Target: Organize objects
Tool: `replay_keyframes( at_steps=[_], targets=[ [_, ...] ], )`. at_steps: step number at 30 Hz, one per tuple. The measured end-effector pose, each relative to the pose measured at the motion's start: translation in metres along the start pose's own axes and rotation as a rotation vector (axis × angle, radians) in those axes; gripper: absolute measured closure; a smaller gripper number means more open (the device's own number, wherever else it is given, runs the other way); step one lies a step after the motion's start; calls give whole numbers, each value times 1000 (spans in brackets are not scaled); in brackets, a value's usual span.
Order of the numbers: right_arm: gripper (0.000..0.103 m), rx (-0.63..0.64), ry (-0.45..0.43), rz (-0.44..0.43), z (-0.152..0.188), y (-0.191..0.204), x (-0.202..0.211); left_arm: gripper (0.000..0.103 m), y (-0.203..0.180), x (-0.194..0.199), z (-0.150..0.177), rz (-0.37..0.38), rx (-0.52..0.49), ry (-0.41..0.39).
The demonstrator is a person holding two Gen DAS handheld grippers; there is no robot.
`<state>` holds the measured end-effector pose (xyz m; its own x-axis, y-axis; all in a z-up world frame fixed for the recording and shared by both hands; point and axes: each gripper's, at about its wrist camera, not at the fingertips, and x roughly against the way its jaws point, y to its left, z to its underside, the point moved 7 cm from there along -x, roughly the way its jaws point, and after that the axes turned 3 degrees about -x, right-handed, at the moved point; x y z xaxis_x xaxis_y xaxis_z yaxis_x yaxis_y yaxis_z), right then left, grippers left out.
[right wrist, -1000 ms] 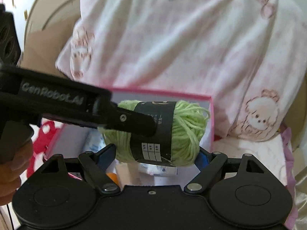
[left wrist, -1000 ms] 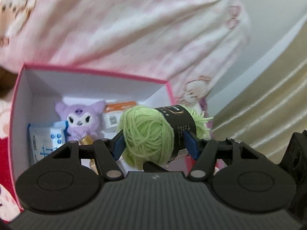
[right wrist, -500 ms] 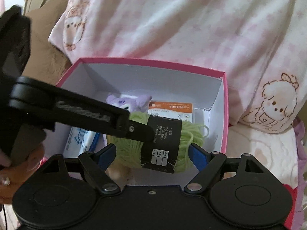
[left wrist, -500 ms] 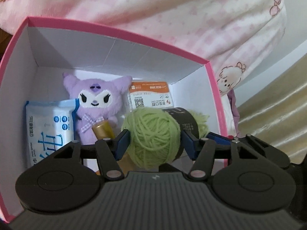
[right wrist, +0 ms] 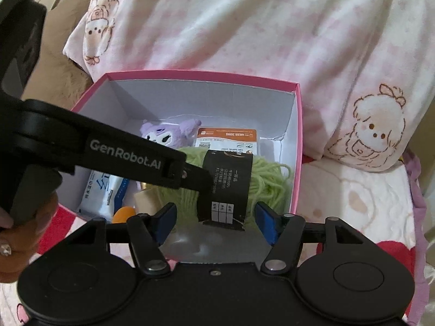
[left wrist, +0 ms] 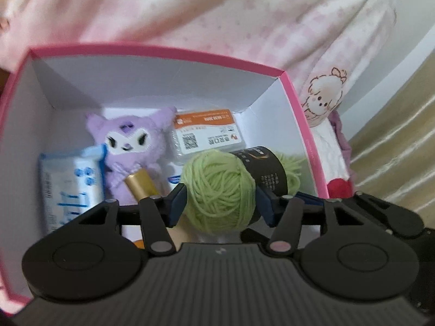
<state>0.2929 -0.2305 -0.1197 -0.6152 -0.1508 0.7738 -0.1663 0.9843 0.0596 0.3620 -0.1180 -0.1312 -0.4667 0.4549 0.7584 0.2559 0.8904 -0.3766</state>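
Left wrist view: left gripper (left wrist: pixel 220 206) jaws clamp the green yarn ball (left wrist: pixel 220 187) inside the pink box (left wrist: pixel 163 51); right gripper (right wrist: pixel 216 221) jaws stand wide, empty.

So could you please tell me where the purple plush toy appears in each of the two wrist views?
Left wrist: purple plush toy left of centre, beside the blue packet.
Right wrist: upper middle, behind the left gripper.
Shared landmark: orange-topped packet immediately to its right.

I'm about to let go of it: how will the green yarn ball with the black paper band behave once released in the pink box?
The green yarn ball looks soft, probably light, so the left gripper dents it slightly. Being rounded, it may roll toward the purple plush toy. The black paper band could slip.
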Motion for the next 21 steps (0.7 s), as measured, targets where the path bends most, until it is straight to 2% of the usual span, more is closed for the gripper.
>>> replay_keyframes(
  at_steps=[4,6,13,21],
  targets=[
    [34,-22,-7,-13,3,0,9,41,-5,22,5,-35,-39,4],
    [34,-38,-12,-17,2,0,11,36,-3,29,8,-51,-28,12],
    [34,-60,-34,-23,0,4,24,31,2,59,13,-60,36,6],
    [34,-48,-68,-30,0,14,77,30,-10,114,20,-97,-1,-4]
  ],
)
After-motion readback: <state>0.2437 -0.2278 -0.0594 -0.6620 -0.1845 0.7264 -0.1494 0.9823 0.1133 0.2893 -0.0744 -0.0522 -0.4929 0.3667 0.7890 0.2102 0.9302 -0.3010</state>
